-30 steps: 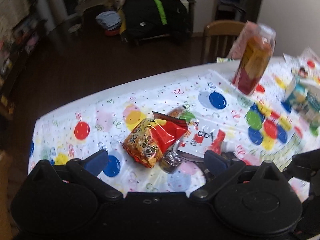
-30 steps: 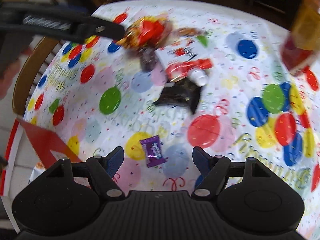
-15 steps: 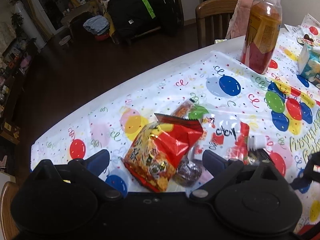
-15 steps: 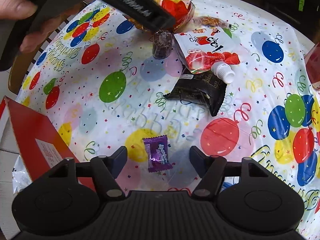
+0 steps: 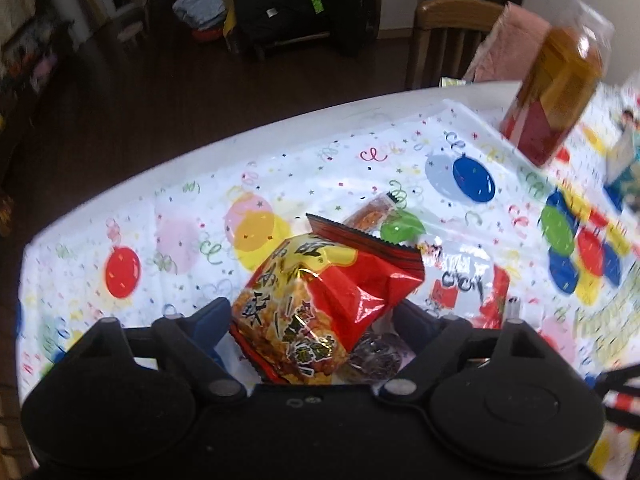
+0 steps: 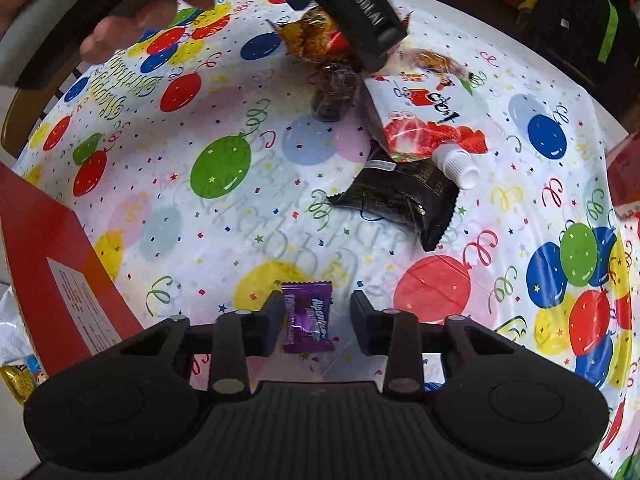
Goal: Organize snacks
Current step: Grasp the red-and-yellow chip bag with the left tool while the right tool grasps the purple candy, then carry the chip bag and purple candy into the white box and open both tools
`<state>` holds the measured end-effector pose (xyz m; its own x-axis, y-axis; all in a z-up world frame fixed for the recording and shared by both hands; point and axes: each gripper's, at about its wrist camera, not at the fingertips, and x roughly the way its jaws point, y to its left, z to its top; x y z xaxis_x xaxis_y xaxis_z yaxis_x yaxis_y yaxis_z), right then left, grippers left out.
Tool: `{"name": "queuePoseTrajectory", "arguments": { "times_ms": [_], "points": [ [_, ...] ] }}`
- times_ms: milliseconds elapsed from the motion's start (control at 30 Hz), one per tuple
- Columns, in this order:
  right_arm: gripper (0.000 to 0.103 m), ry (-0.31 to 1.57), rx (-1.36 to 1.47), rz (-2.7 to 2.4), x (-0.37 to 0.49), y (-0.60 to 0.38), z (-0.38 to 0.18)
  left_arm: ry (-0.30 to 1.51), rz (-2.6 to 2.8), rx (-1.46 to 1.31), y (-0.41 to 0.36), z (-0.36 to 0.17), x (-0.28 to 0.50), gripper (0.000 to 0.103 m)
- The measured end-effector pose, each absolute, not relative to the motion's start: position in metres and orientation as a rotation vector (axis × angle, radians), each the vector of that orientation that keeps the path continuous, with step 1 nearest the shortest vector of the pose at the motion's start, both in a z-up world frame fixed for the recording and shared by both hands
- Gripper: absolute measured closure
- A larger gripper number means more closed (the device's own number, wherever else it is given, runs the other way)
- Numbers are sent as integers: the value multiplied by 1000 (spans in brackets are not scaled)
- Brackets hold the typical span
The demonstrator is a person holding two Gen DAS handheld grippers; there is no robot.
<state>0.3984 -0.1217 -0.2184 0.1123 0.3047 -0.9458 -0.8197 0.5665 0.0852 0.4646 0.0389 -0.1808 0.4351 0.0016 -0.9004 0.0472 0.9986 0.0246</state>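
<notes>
The left gripper (image 5: 312,320) is wide open around a shiny red and yellow snack bag (image 5: 320,304) on the desk (image 5: 168,208) with its balloon cloth. The right gripper (image 6: 317,322) is partly open, with a small purple candy wrapper (image 6: 307,317) lying on the desk between its fingers, the left one just touching it. A black snack packet (image 6: 404,196) lies farther off

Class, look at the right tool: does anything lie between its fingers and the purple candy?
Nothing visible does. The purple candy lies on the tablecloth between the open fingers of the right tool, beside the left one.
</notes>
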Motion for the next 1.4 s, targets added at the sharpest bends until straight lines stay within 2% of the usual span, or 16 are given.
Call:
{"name": "queuePoseTrajectory", "arguments": {
  "times_ms": [133,200,433,633,1067,1400],
  "points": [
    [70,1180,-546,880,397,-121,-219,1128,-22,-44,50,-180,467,26],
    [77,1176,-548,875,396,-121,-219,1127,-17,-85,55,-179,468,31],
    [79,1191,-478,851,400,-129,-218,1097,0,-193,71,-173,462,46],
    [80,1213,-396,813,407,-142,-213,1083,25,-277,84,-171,451,52],
    [80,1206,-225,708,411,-182,-184,1050,94,-356,108,-149,411,55],
    [80,1164,-116,650,393,-211,-141,1020,106,-404,114,-117,369,56]
  ]
}}
